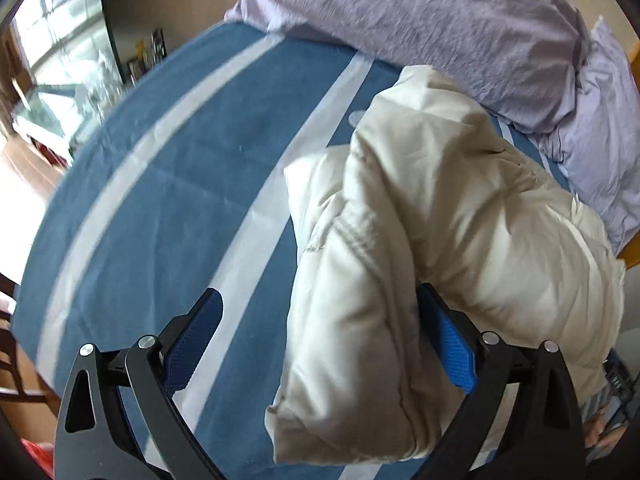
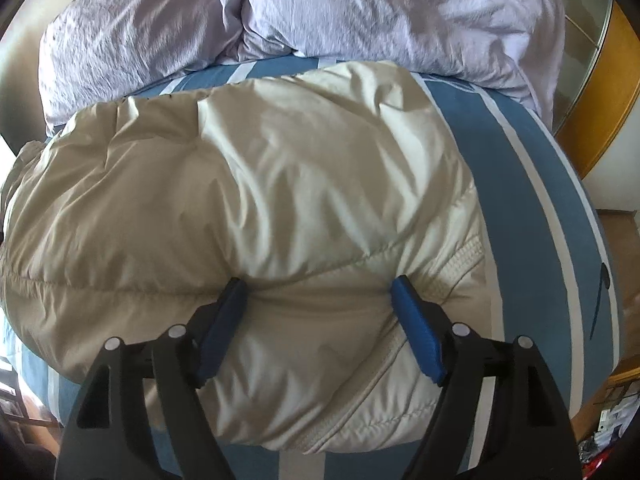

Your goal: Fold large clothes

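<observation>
Cream puffer jacket (image 2: 256, 208) on striped blue bedsheet (image 1: 168, 184). Right gripper (image 2: 320, 296) spread, pressing its hem; left gripper (image 1: 320, 304) spread, jacket fold between.

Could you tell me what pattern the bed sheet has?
Blue with white stripes; the bed sheet shows best in the left wrist view.

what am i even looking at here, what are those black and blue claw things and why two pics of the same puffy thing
The claws are two hand-held grippers, worked by a person, not a robot arm. Each carries a fisheye camera looking along its fingers, which is why everything bulges.

One picture is from the left gripper, the other from the right gripper. Both look at a cream puffer jacket lying on a blue striped bedsheet, with lilac pillows behind it.

Both grippers are open. Each straddles a fold of the jacket with its blue pads, but neither looks clamped shut on it.
</observation>
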Tool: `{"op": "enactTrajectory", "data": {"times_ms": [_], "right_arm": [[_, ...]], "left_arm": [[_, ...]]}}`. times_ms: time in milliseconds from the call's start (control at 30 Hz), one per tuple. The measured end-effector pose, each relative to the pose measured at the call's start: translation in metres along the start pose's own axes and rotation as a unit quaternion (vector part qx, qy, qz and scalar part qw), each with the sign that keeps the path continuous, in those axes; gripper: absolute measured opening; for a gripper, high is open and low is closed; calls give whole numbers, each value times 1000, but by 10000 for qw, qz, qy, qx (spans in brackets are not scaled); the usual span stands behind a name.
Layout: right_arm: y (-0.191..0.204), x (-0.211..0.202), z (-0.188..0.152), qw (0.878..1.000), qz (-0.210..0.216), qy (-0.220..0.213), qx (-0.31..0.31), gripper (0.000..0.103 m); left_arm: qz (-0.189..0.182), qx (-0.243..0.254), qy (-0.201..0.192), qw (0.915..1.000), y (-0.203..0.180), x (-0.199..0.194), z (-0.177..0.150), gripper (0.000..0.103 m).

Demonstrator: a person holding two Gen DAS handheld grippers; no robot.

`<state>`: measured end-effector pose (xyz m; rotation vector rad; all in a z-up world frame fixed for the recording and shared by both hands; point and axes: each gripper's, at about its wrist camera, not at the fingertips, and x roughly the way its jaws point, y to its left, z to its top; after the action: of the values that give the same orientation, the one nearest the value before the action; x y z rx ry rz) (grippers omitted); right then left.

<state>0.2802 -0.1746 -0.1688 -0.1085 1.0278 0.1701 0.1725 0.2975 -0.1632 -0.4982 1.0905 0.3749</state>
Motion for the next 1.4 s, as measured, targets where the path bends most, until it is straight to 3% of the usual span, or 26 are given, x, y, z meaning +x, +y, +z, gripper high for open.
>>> {"op": "enactTrajectory", "data": {"times_ms": [267, 400, 467, 533, 733, 800, 933, 1133, 1400], "right_arm": [[1, 2, -2, 10000, 5, -22, 58, 76], [1, 3, -3, 10000, -18, -42, 87, 76], [0, 3, -3, 9999, -23, -47, 99, 76], [1, 3, -3, 9999, -35, -64, 109, 76], [1, 3, -4, 9999, -44, -72, 117, 76], [0, 4, -4, 9999, -48, -69, 116, 76], [0, 4, -5, 9998, -104, -87, 116, 76], [1, 7, -4, 9997, -170, -81, 150, 76], [-1, 7, -4, 9996, -162, -124, 209, 76]], "left_arm": [[-465, -465, 213, 9976, 15, 19, -4, 102], [-624, -708, 103, 9955, 19, 18, -10, 100], [-829, -815, 60, 9932, 19, 15, -13, 88], [-1181, -994, 51, 9880, 18, 13, -16, 64], [-1255, -1026, -181, 9866, 8, -2, -20, 34], [-1323, -1016, -295, 9855, 3, -12, -17, 29], [-1638, -1055, -551, 9793, -11, -33, -6, 26], [-2397, -874, -980, 9619, -55, -80, 11, 26], [-3087, -21, -1159, 9441, -156, -131, 10, 25]]}}
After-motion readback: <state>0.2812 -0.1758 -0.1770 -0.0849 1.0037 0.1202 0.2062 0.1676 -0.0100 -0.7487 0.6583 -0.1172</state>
